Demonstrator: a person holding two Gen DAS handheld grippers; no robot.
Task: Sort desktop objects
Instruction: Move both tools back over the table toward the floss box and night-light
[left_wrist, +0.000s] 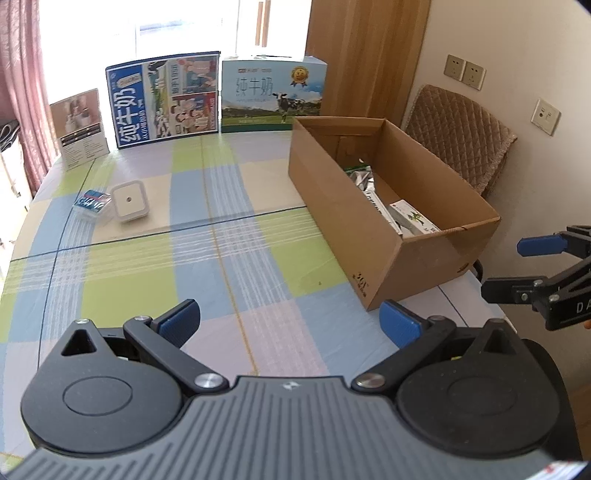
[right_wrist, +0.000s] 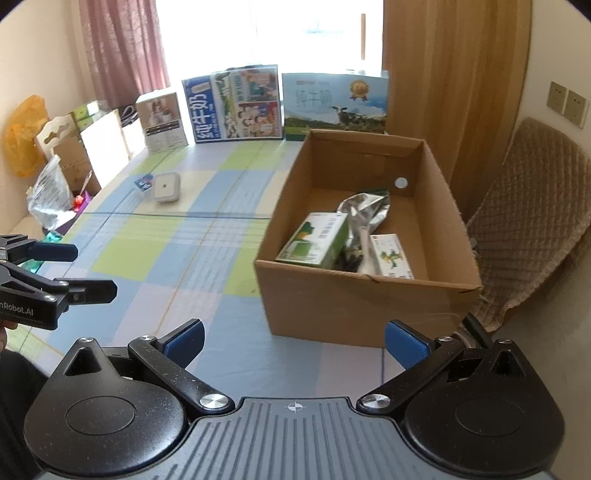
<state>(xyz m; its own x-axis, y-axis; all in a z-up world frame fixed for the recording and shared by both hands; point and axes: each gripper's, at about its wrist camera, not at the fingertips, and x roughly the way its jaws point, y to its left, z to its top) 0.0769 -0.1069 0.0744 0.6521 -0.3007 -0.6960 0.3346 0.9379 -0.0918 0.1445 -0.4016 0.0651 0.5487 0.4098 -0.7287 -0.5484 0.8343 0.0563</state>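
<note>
Both hand-held grippers empty, jaws spread wide, hovering over the near edge of the tabletop (left_wrist: 258, 229).

Left hand-held gripper (left_wrist: 291, 321): blue pads apart, nothing between them, only checked cloth under it. Sits left of the box, near its front corner.

Right hand-held gripper (right_wrist: 293, 341): same state, fingers apart, nothing held. Sits just in front of the box's near wall.

Box (right_wrist: 354, 302): open cardboard carton, landmark for everything else. Inside it: green carton (right_wrist: 314, 243) tilted against the near-left side, silver pouch (right_wrist: 367, 208) behind it toward the middle, small white-green pack (right_wrist: 391, 256) to the right of the green carton, close to the near wall. Contents overlap; can't tell exactly what touches what under the pouch.

Left to sort, well left of the box and toward the far side of the tabletop: white square unit (left_wrist: 129, 201) and a small blue pack (left_wrist: 92, 203), side by side, pack on the side away from the box. Look to be touching or nearly so; can't tell which.

Behind the box, along the far edge: two milk cases (left_wrist: 273, 96) standing upright, plus a smaller white box (left_wrist: 79, 125) furthest left.

Right of the box: chair (right_wrist: 532, 221) with quilted brown cover.
</note>
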